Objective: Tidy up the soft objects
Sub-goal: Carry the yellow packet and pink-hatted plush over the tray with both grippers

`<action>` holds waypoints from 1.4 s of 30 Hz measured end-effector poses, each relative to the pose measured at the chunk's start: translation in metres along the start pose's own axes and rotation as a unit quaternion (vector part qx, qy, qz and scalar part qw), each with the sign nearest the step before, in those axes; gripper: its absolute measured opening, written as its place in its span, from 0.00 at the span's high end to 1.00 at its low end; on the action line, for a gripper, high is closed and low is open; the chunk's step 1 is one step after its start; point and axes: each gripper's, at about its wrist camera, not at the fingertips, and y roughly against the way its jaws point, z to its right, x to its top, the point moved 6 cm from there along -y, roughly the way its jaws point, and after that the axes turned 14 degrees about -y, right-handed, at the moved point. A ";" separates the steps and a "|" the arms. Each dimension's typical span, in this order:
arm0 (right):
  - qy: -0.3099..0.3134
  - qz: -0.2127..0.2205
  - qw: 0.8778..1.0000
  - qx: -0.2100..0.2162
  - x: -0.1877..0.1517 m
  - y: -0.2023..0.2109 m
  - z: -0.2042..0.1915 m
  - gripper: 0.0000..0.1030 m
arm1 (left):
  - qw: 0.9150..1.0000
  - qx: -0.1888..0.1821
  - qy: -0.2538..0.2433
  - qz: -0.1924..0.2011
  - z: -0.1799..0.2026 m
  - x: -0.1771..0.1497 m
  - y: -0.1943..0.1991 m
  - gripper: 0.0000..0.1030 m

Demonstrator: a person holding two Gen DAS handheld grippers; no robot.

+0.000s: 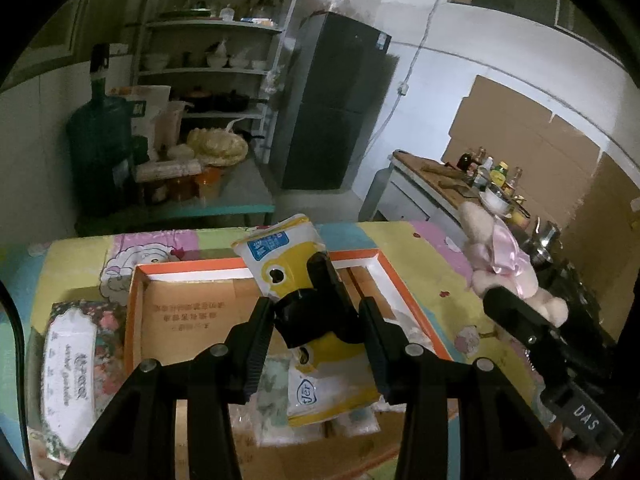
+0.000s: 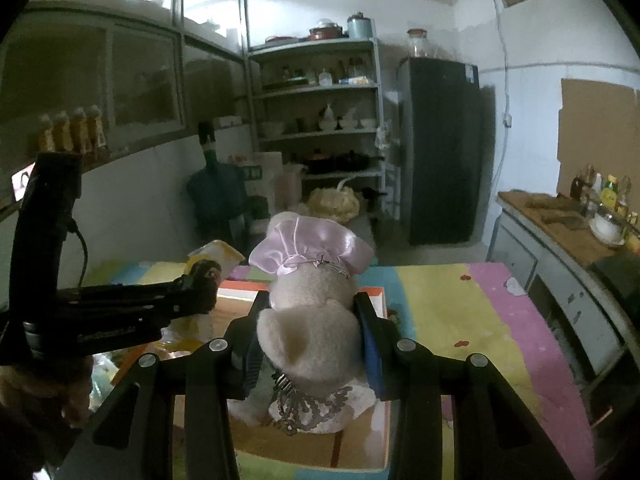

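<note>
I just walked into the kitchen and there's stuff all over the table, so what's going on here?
A person is sorting soft things with handheld tongs, one pair in each hand. The left tongs hold a yellow and white tissue pack above the orange-rimmed cardboard box, where other soft packs already lie. The right tongs grip a cream plush toy in a pink dress, above the box's right side. A floral tissue pack lies outside the box on the colourful cloth.

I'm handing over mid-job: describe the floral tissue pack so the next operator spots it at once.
Find the orange-rimmed cardboard box on the striped, cartoon-print table cover. The floral tissue pack lies on the cover just outside the box's left wall. Unlike the yellow tissue pack nearby, it is dark and flowered, with a white oval label.
</note>
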 end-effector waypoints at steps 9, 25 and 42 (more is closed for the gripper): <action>-0.019 -0.028 0.999 0.014 0.003 -0.040 0.010 0.59 | 1.000 0.021 -0.002 -0.012 -0.002 0.007 -0.024 0.57; -0.048 -0.053 0.997 0.029 -0.004 -0.071 0.024 0.59 | 0.999 0.034 0.003 -0.039 -0.007 0.009 -0.051 0.57; -0.051 -0.105 0.993 0.018 -0.023 -0.102 0.029 0.59 | 0.995 0.025 0.035 -0.091 -0.022 -0.005 -0.085 0.57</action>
